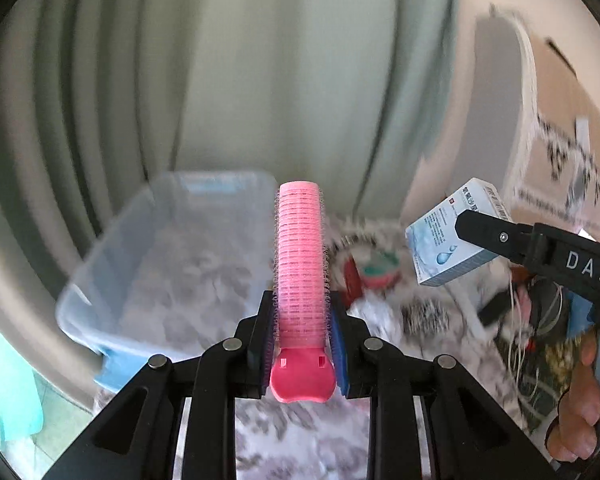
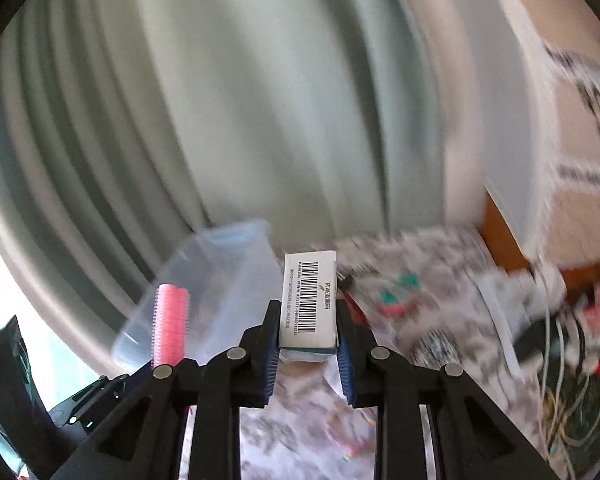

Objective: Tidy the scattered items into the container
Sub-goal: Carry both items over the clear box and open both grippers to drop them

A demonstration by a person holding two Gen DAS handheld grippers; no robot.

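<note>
Looking along the left gripper (image 1: 300, 344), its blue pads are clenched on a pink hair roller (image 1: 301, 264) that juts forward over the clear plastic bin (image 1: 112, 264), which sits at the far left edge of the patterned cloth (image 1: 300, 432). To the right, the right gripper (image 1: 466, 220) pinches a small white-and-blue box (image 1: 440, 240), a hand (image 1: 580, 408) below it.

From the right wrist, the right gripper (image 2: 309, 344) grips the box (image 2: 309, 300), barcode up, just right of the bin (image 2: 220, 280); the roller (image 2: 170, 324) shows at lower left.
</note>
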